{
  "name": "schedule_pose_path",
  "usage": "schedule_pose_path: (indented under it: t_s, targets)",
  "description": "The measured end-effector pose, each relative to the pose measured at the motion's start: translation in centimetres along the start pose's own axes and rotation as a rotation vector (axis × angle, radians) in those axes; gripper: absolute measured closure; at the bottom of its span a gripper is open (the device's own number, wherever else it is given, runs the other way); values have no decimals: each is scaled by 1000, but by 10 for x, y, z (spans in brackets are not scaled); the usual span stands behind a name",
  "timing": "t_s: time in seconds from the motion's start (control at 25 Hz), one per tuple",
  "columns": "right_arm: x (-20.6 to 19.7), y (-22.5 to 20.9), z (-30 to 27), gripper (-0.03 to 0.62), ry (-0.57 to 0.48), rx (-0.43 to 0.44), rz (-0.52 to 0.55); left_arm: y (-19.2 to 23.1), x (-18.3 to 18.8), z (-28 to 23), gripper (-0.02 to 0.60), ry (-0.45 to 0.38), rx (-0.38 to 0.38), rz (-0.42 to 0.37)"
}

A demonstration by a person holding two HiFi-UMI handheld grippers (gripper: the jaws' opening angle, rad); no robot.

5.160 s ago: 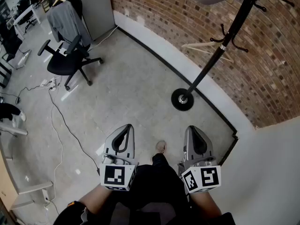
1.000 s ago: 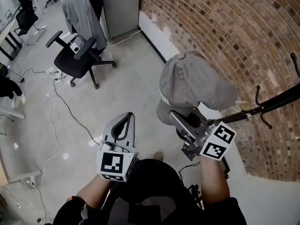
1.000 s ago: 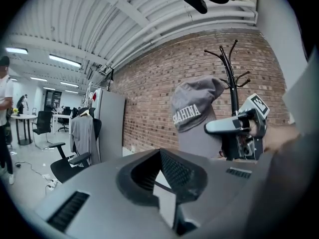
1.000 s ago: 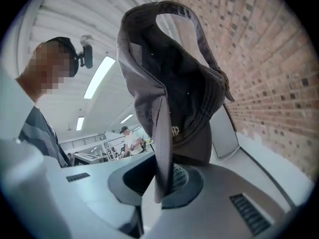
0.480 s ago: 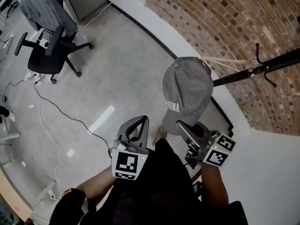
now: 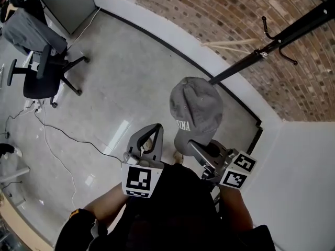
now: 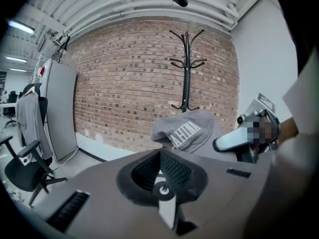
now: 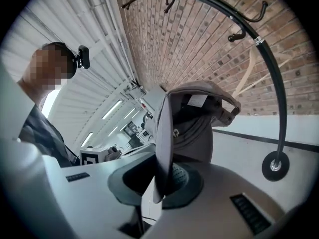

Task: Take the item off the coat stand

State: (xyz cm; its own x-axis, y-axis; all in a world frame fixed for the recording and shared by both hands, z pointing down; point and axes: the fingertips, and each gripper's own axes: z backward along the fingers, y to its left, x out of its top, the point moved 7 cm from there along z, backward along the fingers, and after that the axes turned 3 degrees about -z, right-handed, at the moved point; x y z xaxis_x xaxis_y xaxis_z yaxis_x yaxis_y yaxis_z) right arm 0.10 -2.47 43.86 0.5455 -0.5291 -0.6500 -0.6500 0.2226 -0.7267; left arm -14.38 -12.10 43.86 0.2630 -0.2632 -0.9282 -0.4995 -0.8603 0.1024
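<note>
- The right gripper (image 6: 198, 149) clamps the cap (image 6: 196, 107) by its brim.
- The cap is off the stand (image 6: 272, 40), well apart from it, above the floor (image 6: 131, 88).
- The left gripper (image 6: 151, 132) is clenched and empty.

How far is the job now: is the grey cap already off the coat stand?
Done: the grey cap is clear of the coat stand and touches none of its hooks. In hand: the right gripper is shut on the cap's brim, and the left gripper is shut and empty. Left: the removal itself looks complete. The pictures do not show where the cap should go.
</note>
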Motion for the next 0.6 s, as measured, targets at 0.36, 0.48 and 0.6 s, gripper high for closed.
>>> schedule_pose_path:
  t_s: [0.36, 0.48, 0.6]
  targets:
    - [-15, -30, 101, 559, -96, 4, -58, -84, 1, -29, 557, -5, 48, -8]
    - [-18, -37, 133, 559, -117, 8, -65, -106, -3, -36, 557, 6, 72, -8]
    - [-19, -41, 164, 559, -132, 20, -55, -131, -5, -41, 557, 10, 86, -6]
